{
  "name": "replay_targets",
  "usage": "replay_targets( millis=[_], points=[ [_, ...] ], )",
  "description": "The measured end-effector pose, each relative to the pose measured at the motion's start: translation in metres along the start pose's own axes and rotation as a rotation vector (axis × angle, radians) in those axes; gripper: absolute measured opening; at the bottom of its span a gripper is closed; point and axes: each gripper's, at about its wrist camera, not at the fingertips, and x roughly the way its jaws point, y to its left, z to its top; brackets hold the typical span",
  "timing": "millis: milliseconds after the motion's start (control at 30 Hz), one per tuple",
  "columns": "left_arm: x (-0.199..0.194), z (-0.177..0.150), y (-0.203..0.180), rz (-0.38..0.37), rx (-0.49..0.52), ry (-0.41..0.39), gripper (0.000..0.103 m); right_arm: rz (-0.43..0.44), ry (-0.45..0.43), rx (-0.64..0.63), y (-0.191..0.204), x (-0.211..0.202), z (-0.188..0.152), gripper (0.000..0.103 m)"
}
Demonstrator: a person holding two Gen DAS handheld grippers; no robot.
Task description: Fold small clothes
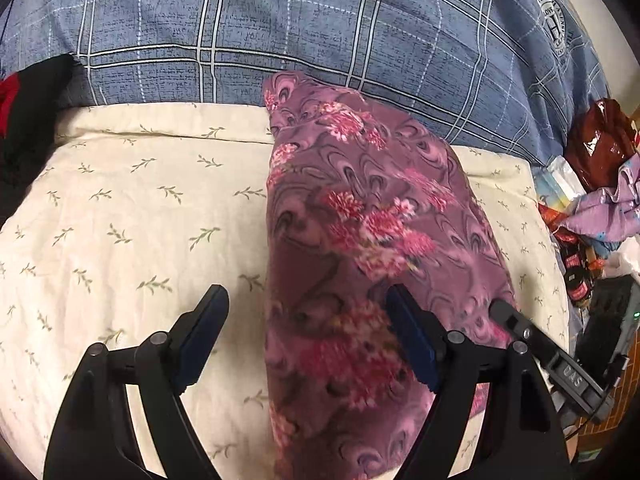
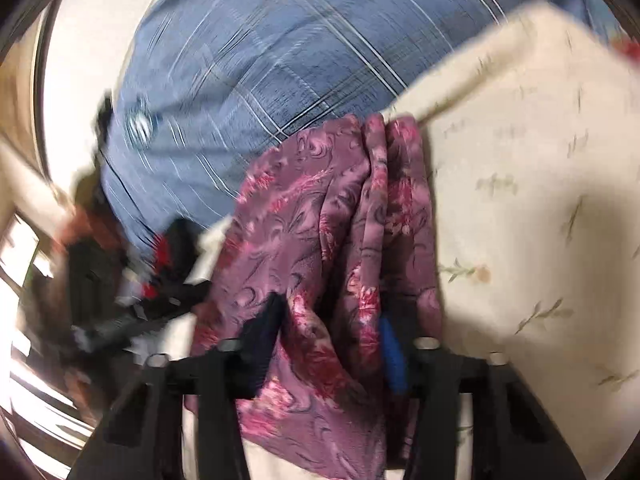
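A purple garment with pink flowers [image 1: 360, 248] lies folded lengthwise on the cream sheet [image 1: 132, 208], running from the near edge to the blue pillow. My left gripper [image 1: 306, 300] is open above its near part, one finger over the sheet and the other over the cloth. The tip of my right gripper [image 1: 516, 320] touches the garment's right edge. In the blurred right wrist view the garment [image 2: 320, 240] hangs bunched between the fingers of my right gripper [image 2: 328, 312]; the jaws stand apart with the cloth between them.
A blue checked pillow [image 1: 300, 28] lies across the far side of the bed. A black and red item [image 1: 24, 120] sits at the left. Clutter of bags and cloths [image 1: 600, 184] lies off the right edge of the bed.
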Motion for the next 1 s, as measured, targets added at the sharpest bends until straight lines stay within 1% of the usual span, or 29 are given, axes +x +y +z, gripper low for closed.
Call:
replay_targets(
  millis=[33,67,100,133,167,200,267,300,333,367,400,433,467,500,533,567,600,633,667,700,733,800,833,867,900,933,967,1000],
  points=[
    [-0.004,0.0,0.002,0.0,0.003,-0.003,0.081,-0.012,-0.008,-0.024,0.001,-0.007,0.0,0.017],
    [-0.011,-0.003,0.009,0.0,0.008,-0.008,0.081,-0.005,-0.026,-0.036,0.004,-0.016,0.002,0.007],
    [-0.017,-0.006,0.01,-0.001,0.013,-0.014,0.081,-0.001,-0.058,-0.044,0.006,-0.027,0.003,0.007],
    [-0.022,-0.01,0.019,-0.004,0.013,-0.017,0.081,-0.015,-0.109,-0.058,0.009,-0.041,0.005,0.007],
    [-0.024,-0.014,0.021,-0.01,0.008,-0.012,0.081,-0.044,-0.136,-0.073,0.009,-0.047,0.006,0.001],
    [-0.022,-0.017,0.023,-0.021,-0.005,0.006,0.081,-0.091,-0.126,-0.071,0.003,-0.047,0.006,0.0],
    [-0.015,-0.026,0.03,-0.037,-0.032,0.057,0.081,-0.165,-0.045,-0.014,-0.019,-0.036,0.004,0.0],
    [-0.013,-0.03,0.034,-0.06,-0.043,0.074,0.081,-0.186,-0.029,0.013,-0.029,-0.036,-0.001,0.001],
    [-0.013,-0.035,0.037,-0.08,-0.056,0.08,0.081,-0.153,-0.031,0.04,-0.036,-0.041,-0.006,0.008],
    [-0.013,-0.039,0.039,-0.096,-0.069,0.082,0.081,-0.066,-0.051,0.099,-0.043,-0.05,-0.011,0.008],
    [-0.014,-0.044,0.041,-0.11,-0.079,0.085,0.081,-0.004,-0.074,0.143,-0.047,-0.056,-0.016,0.009],
    [-0.011,-0.047,0.04,-0.125,-0.092,0.096,0.081,0.046,-0.092,0.179,-0.049,-0.061,-0.021,0.018],
    [-0.006,-0.05,0.039,-0.133,-0.102,0.116,0.081,0.07,-0.099,0.195,-0.049,-0.063,-0.026,0.037],
    [-0.001,-0.052,0.037,-0.137,-0.107,0.136,0.081,0.069,-0.094,0.192,-0.047,-0.062,-0.031,0.045],
    [0.004,-0.056,0.035,-0.145,-0.115,0.158,0.081,0.059,-0.078,0.178,-0.04,-0.056,-0.032,0.05],
    [0.007,-0.059,0.033,-0.143,-0.124,0.172,0.081,0.033,-0.039,0.152,-0.033,-0.046,-0.034,0.05],
    [0.006,-0.062,0.032,-0.142,-0.129,0.171,0.081,-0.036,0.019,0.102,-0.024,-0.032,-0.038,0.048],
    [0.002,-0.064,0.031,-0.15,-0.129,0.164,0.081,-0.076,0.032,0.054,-0.017,-0.028,-0.04,0.035],
    [-0.003,-0.067,0.029,-0.169,-0.124,0.159,0.081,-0.079,0.024,-0.013,-0.008,-0.029,-0.041,0.011],
    [-0.007,-0.068,0.027,-0.176,-0.121,0.153,0.081,-0.058,0.021,-0.038,-0.002,-0.032,-0.039,0.007],
    [-0.009,-0.07,0.025,-0.174,-0.117,0.145,0.081,-0.038,-0.012,-0.056,0.005,-0.041,-0.036,0.007],
    [-0.003,-0.074,0.023,-0.157,-0.107,0.156,0.081,-0.051,-0.062,-0.088,0.013,-0.053,-0.031,0.007],
    [0.003,-0.075,0.022,-0.15,-0.104,0.17,0.081,-0.086,-0.044,-0.11,0.012,-0.048,-0.03,0.007],
    [0.002,-0.077,0.021,-0.149,-0.085,0.159,0.081,-0.141,0.0,-0.127,0.008,-0.037,-0.032,0.007],
    [-0.002,-0.078,0.02,-0.147,-0.067,0.155,0.081,-0.178,0.039,-0.136,0.003,-0.028,-0.036,0.008],
    [-0.007,-0.079,0.02,-0.157,-0.051,0.159,0.081,-0.195,0.082,-0.148,-0.002,-0.019,-0.041,0.008],
    [-0.014,-0.079,0.022,-0.191,-0.037,0.156,0.081,-0.184,0.07,-0.151,-0.004,-0.024,-0.043,0.011],
    [-0.024,-0.077,0.026,-0.23,-0.031,0.134,0.081,-0.155,0.069,-0.121,-0.005,-0.03,-0.038,0.015]
  ],
)
